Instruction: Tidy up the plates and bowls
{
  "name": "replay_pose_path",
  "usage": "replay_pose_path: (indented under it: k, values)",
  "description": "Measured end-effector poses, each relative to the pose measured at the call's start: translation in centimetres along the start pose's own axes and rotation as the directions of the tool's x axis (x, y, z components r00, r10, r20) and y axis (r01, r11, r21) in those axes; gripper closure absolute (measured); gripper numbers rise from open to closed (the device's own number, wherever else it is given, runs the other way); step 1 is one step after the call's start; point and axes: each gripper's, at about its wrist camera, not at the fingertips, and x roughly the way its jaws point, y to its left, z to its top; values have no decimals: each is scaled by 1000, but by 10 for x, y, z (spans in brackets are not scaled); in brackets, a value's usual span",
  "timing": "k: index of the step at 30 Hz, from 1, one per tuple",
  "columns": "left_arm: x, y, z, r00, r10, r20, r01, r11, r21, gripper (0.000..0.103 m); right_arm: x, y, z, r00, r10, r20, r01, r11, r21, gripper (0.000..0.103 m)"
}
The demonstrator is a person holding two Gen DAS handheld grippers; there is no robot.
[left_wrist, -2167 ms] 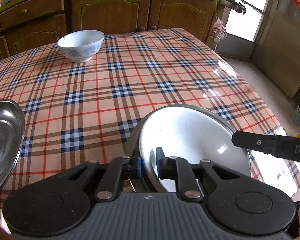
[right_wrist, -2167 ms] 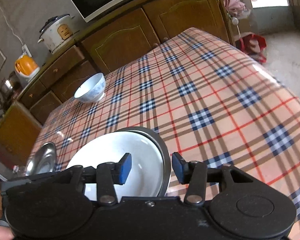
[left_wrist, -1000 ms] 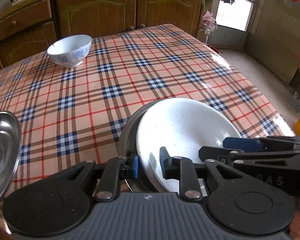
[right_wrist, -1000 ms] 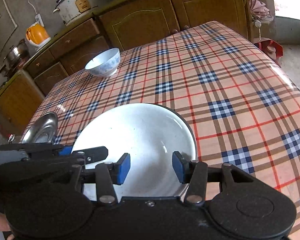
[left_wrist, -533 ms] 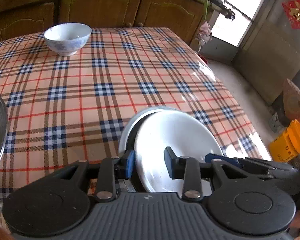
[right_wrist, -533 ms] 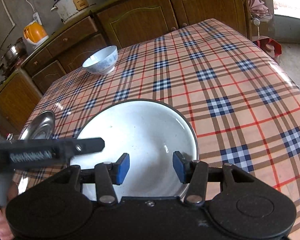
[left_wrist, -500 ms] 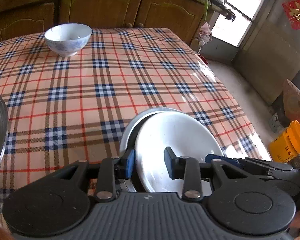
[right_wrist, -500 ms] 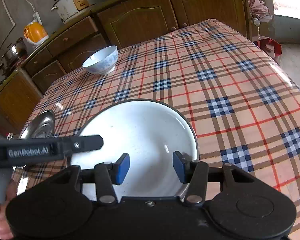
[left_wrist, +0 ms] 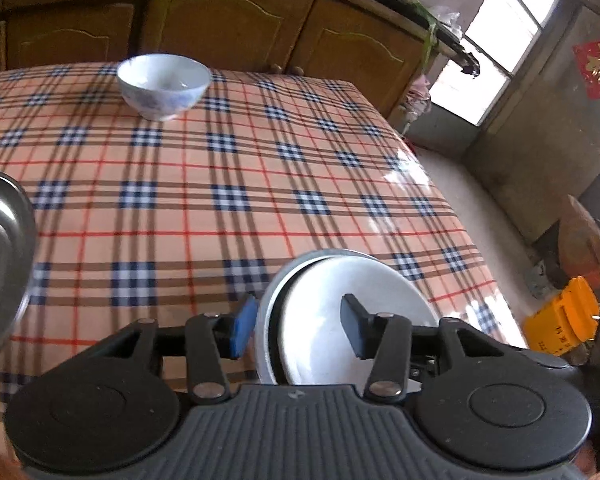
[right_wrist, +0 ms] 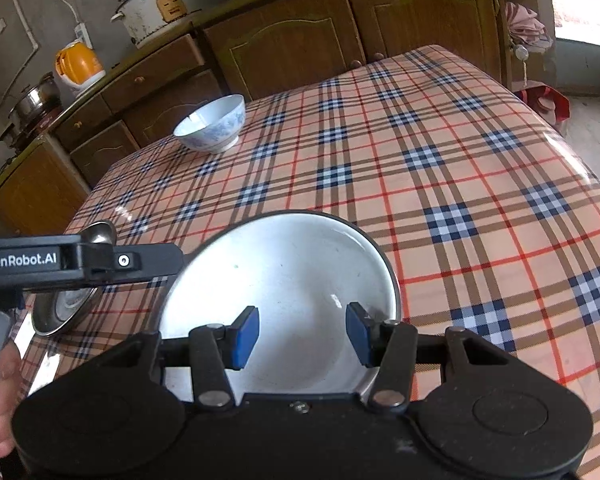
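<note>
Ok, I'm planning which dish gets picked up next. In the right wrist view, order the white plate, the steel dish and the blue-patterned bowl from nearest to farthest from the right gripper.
1. White plate: directly under and ahead of the right gripper.
2. Steel dish: off to the left, at the table edge, partly behind the left gripper.
3. Blue-patterned bowl: far side, near the cabinets.

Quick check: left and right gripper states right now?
Left gripper: open, jaws have just been opening; white plate rim between them, not gripped.
Right gripper: open above the white plate, holding nothing.
</note>
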Motion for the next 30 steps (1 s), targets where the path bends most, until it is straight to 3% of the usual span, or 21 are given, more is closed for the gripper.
replay_pose_path:
  k: [9,14,21,25,30]
  values:
    - [-9,4,3,992,119,31,-121,992,47,54,3,10,1,1000,16,-4,-17,999,-38,43]
    - [-18,9,6,988,145,47,-147,988,41,47,-11,14,10,998,25,52,-24,999,-25,40]
    - [-28,10,12,978,196,66,-198,979,36,36,-18,30,23,996,-38,79,42,998,-50,39]
    - [-34,11,17,968,236,82,-239,971,25,27,-23,45,33,993,-41,106,51,995,-86,33]
    - [-42,13,23,958,269,104,-272,962,22,24,-25,60,47,991,-45,124,58,993,-105,33]
